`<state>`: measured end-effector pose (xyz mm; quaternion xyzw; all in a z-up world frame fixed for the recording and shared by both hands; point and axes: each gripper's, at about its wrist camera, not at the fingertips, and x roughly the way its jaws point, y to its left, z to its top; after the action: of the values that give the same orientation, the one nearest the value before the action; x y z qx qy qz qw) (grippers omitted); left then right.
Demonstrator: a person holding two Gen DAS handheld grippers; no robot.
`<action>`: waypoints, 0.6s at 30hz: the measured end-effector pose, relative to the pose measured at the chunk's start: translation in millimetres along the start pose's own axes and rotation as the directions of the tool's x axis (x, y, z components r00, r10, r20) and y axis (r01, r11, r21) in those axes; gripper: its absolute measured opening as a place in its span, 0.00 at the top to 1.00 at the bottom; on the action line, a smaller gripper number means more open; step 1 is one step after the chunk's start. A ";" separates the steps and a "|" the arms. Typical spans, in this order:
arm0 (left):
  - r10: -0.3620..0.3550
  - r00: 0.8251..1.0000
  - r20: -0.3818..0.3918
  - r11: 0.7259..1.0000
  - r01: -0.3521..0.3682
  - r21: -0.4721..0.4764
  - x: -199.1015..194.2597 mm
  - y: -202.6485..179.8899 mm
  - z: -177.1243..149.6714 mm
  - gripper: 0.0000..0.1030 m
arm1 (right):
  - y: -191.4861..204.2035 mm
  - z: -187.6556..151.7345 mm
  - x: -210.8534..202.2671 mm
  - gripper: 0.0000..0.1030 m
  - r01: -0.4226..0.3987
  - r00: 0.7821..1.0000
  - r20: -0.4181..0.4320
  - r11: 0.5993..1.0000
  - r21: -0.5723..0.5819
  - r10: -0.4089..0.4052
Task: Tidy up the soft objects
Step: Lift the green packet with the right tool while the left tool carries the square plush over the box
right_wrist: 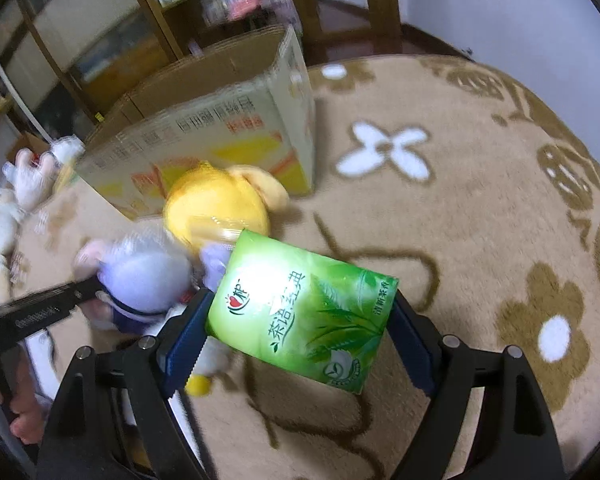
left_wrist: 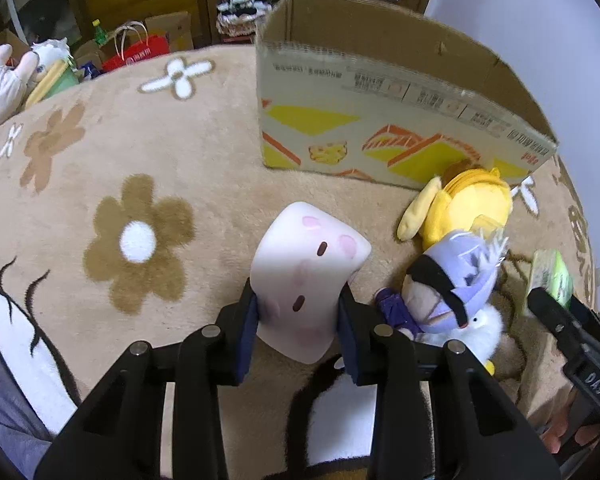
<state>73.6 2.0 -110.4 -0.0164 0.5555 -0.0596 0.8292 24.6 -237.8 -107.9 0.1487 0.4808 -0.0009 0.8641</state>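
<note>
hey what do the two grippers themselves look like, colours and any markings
Both the left gripper and right gripper are matte black linkage frames with silver pivot pins and dark blue finger pads, serrated on the right. Pale lettering marks their bodies. No cables show.

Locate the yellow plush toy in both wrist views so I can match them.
Left wrist: yellow plush toy right of centre, lying against the cardboard box's front, just behind the purple-hatted doll.
Right wrist: yellow plush toy left of centre, in front of the cardboard box, behind the green tissue pack.
Shared landmark: the cardboard box.
</note>
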 end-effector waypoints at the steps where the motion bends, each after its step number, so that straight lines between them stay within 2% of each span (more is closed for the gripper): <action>1: -0.008 1.000 0.011 1.000 0.008 -0.005 -5.9 -0.1 -1.2 0.67 | -1.3 1.2 -4.9 0.14 -0.017 1.000 0.026 1.000 0.000 0.017; 4: -0.032 0.998 0.045 0.999 0.033 -0.024 -23.6 3.9 -2.5 0.67 | 0.6 7.3 -19.6 0.14 -0.038 0.994 0.103 0.999 -0.027 0.041; 9: 0.005 0.984 0.179 1.000 -0.005 -0.001 -61.8 0.9 -2.9 0.67 | 19.3 10.5 -45.5 0.14 -0.037 0.976 0.210 0.996 -0.086 0.055; 12: 0.013 0.963 0.269 1.000 -0.018 0.016 -81.1 -1.6 -3.2 0.67 | 28.6 12.1 -57.2 0.14 -0.014 0.960 0.276 0.991 -0.137 0.052; 18: -0.004 0.900 0.437 0.998 -0.023 0.057 -111.8 -8.3 2.8 0.67 | 39.1 23.8 -73.6 0.14 -0.011 0.927 0.368 0.984 -0.178 0.077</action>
<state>33.5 6.7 -5.8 -0.0016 0.3535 -0.0673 0.9330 10.4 -216.9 -25.0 0.0808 0.3025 0.0320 0.9492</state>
